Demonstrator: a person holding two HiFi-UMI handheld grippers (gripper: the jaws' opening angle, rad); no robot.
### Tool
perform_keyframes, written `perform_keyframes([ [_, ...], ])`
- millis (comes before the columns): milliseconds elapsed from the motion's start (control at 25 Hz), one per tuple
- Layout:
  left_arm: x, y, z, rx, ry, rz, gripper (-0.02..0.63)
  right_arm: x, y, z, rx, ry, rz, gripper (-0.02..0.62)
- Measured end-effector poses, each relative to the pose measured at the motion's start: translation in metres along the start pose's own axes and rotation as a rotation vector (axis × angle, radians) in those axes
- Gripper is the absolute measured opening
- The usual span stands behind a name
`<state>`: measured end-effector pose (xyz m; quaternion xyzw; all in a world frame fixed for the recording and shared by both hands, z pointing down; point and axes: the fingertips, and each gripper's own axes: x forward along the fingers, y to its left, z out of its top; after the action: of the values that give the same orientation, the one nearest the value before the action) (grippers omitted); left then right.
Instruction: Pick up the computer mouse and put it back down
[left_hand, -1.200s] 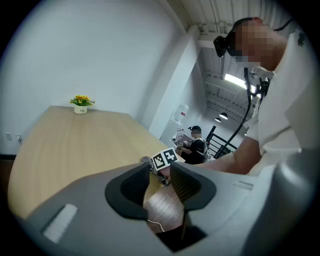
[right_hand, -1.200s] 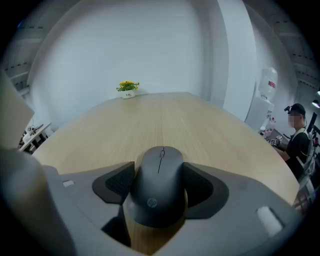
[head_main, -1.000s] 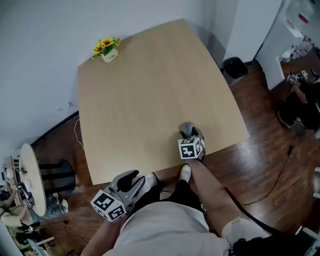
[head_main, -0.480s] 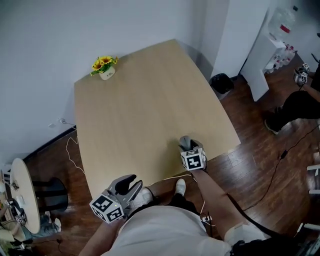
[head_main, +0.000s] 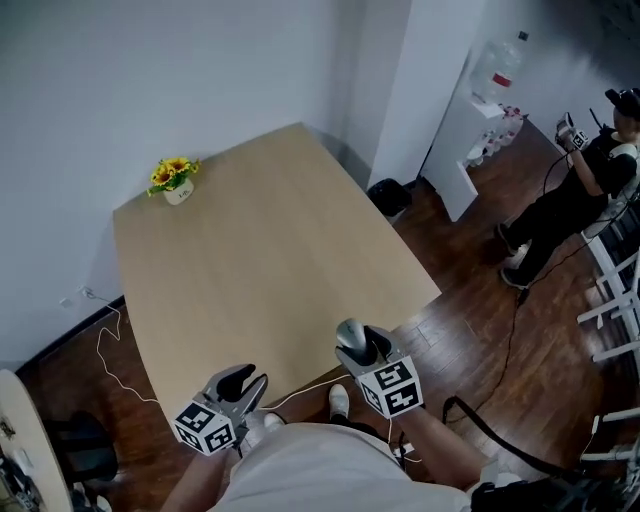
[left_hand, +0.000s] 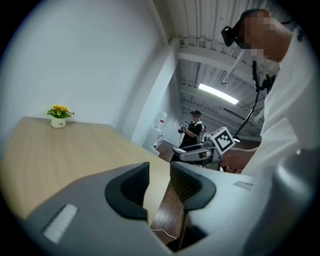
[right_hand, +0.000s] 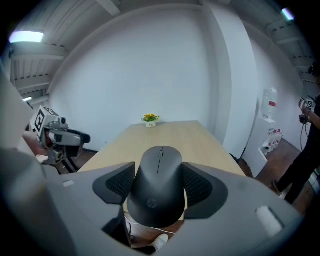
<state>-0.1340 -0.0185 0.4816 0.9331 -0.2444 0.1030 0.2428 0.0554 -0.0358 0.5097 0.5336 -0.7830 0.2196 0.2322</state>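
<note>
A dark grey computer mouse (right_hand: 155, 205) is held in the air between the jaws of my right gripper (right_hand: 159, 170), which is shut on its sides. In the head view the mouse (head_main: 349, 333) and right gripper (head_main: 360, 342) hover at the near edge of the light wooden table (head_main: 250, 250), with floor and a shoe showing below. My left gripper (head_main: 240, 381) hangs low, short of the table's near edge. Its jaws (left_hand: 159, 172) stand a little apart with nothing between them.
A small pot of yellow flowers (head_main: 175, 180) sits at the table's far corner. A black bin (head_main: 385, 196) and a white cabinet (head_main: 480, 130) stand to the right. Another person (head_main: 590, 180) stands at the far right. A white cable (head_main: 110, 340) lies on the floor at the left.
The right gripper has lifted the mouse off the table and drawn it back to the near edge. The left gripper stays low. The head view has swung right.
</note>
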Motion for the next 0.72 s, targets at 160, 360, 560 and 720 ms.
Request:
perform_keyframes([
  [160, -0.001, 0.003, 0.002, 0.022, 0.012, -0.052, 0.112, -0.038, 0.017, 0.005, 0.021, -0.022, -0.038, 0.299],
  [360, 0.0, 0.001, 0.001, 0.064, 0.03, -0.103, 0.112, -0.061, 0.027, 0.006, 0.05, -0.052, -0.083, 0.299],
  [560, -0.003, -0.012, 0.002, 0.149, 0.038, -0.129, 0.101, -0.071, 0.03, -0.001, 0.078, -0.062, -0.105, 0.299],
  [720, -0.009, -0.018, 0.006, 0.129, 0.001, -0.148, 0.107, -0.074, 0.032, -0.001, 0.08, -0.062, -0.114, 0.299],
])
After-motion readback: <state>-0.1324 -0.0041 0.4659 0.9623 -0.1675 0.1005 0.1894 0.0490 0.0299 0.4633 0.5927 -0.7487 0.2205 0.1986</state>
